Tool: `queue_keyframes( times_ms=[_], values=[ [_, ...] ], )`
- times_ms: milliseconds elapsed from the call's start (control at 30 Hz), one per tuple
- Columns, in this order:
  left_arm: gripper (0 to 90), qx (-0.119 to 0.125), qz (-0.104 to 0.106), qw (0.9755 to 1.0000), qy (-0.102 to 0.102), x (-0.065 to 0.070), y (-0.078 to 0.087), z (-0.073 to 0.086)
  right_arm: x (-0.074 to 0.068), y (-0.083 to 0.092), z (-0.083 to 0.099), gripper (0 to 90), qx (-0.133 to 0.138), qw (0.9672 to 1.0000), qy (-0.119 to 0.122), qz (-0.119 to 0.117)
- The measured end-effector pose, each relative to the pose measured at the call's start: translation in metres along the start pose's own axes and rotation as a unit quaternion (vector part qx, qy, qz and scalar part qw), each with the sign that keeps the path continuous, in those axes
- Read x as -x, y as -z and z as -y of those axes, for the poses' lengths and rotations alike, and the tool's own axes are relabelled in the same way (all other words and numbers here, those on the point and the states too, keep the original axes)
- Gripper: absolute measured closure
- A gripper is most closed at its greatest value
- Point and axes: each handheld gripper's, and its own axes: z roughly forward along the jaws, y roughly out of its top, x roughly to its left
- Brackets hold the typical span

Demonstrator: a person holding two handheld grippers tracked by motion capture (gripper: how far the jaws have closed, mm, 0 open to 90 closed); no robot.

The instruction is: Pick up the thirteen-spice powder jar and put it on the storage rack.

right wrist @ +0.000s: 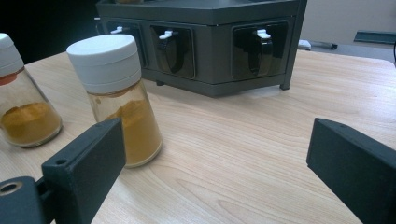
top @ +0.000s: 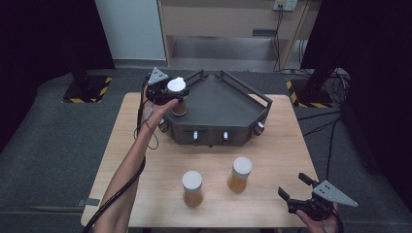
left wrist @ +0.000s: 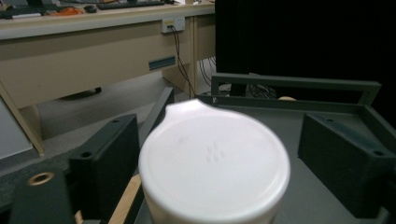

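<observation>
The light wooden table point(top: 272, 145) stands on a grey carpet point(top: 58, 145). Beyond its far edge is a long beige desk point(left wrist: 93, 51) with a white socket strip point(left wrist: 173, 23) on its front, and dark cables point(left wrist: 180, 51) hang down from it. A keyboard point(left wrist: 130, 4) lies on top (rather blurred). Past each far corner there is a stand base with yellow-black stripes point(top: 87, 90) point(top: 311, 94), with black curtains point(top: 43, 39) behind.
</observation>
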Motion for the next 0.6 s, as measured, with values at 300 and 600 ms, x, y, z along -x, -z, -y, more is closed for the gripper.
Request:
queue_keyframes(
  times_ms=[300, 600],
  values=[
    [3.4, 0.008, 0.016, 0.9998, -0.003, 0.002, 0.02, -0.019, 0.0, 0.0, 0.0, 4.5, 0.0, 1.0, 0.003, -0.001],
    [3.0, 0.015, 0.033, 0.9992, -0.018, 0.006, 0.048, -0.026, -0.001, 0.0, 0.0, 4.5, 0.0, 1.0, 0.004, -0.001]
  ],
)
